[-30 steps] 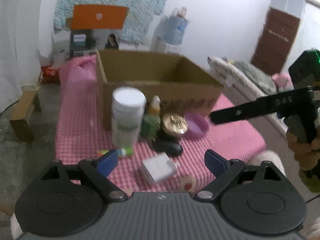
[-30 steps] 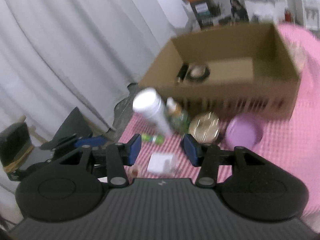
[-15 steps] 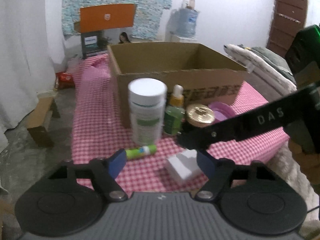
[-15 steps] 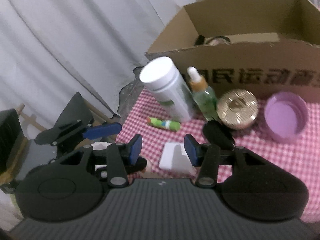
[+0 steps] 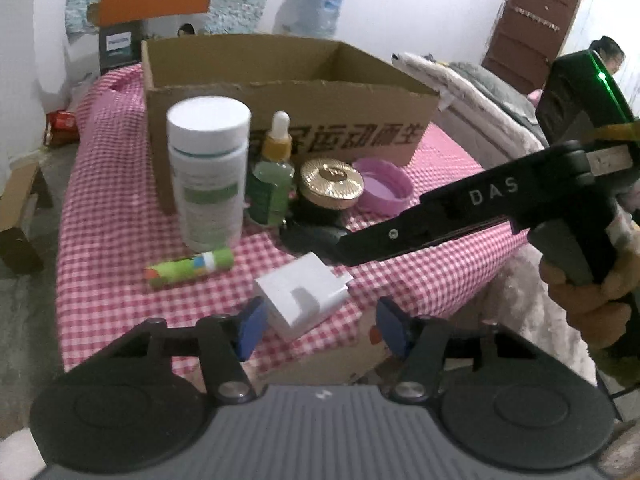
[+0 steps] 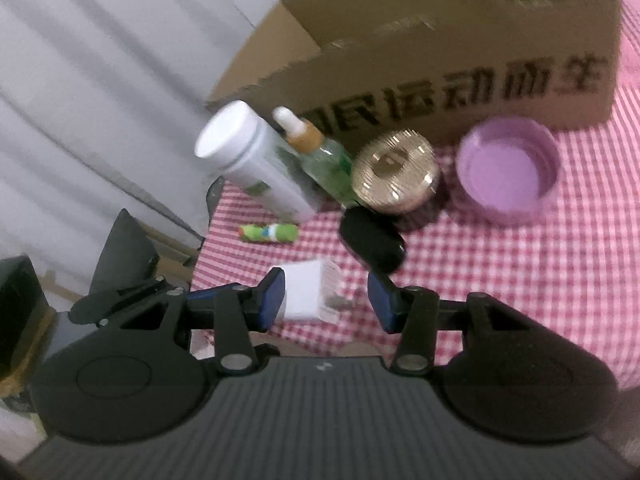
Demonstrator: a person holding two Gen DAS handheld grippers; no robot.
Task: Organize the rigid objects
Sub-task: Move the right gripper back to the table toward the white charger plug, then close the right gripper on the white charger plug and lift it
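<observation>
A white plug adapter (image 5: 300, 294) (image 6: 306, 296) lies near the front edge of the pink checked table (image 5: 104, 280). My left gripper (image 5: 320, 330) is low over that edge with its jaws closing; the adapter lies just ahead, between the blue fingertips (image 5: 250, 328), and the pads do not press on it. My right gripper (image 6: 326, 298) is open, and the adapter shows in its gap. From the right, its black fingers (image 5: 360, 242) reach over a black oval object (image 6: 372, 242). Behind stand a white bottle (image 5: 208, 168), a green dropper bottle (image 5: 272, 180), a gold-lidded jar (image 5: 332, 184) and a purple lid (image 5: 384, 186).
An open cardboard box (image 5: 280, 92) stands behind the row of objects. A green tube (image 5: 188, 268) lies left of the adapter. A hand (image 5: 588, 296) holds the right gripper's handle. Grey curtains (image 6: 100, 80) hang left of the table, and bedding (image 5: 480, 92) lies to its right.
Both grippers have sunk toward the table's front edge and the adapter. The left jaws have narrowed. The right gripper's fingers have swung in from the right above the black object.
</observation>
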